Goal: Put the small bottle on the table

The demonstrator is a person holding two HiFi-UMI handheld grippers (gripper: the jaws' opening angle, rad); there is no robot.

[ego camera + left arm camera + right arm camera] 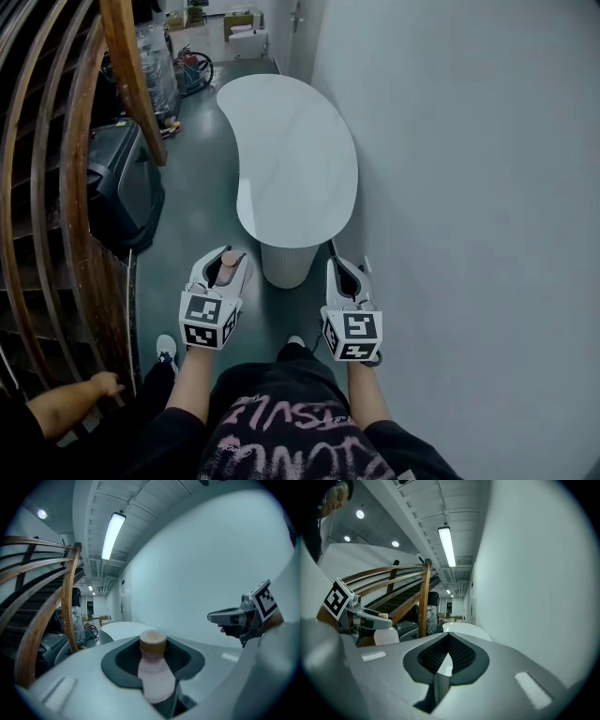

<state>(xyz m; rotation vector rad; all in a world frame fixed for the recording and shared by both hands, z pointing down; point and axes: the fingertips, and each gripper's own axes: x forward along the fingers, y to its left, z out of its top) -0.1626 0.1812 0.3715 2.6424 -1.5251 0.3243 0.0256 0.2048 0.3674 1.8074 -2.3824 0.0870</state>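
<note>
A small pale pink bottle (154, 679) with a tan wooden-looking cap (153, 642) sits between the jaws of my left gripper (225, 265), which is shut on it; in the head view the bottle (228, 262) pokes out just short of the table's near end. The white kidney-shaped table (291, 155) stretches away ahead along the wall, on a round white pedestal (288, 264). My right gripper (344, 272) hangs level with the left one, to its right, jaws shut with nothing between them. In the right gripper view, the bottle (386, 637) shows at left.
A curved wooden stair railing (89, 178) runs down the left side, with a dark bin (122, 183) beside it. A plain white wall (469, 187) lies close on the right. Another person's hand (98, 382) rests at the lower left. Boxes and clutter (239, 33) stand at the corridor's far end.
</note>
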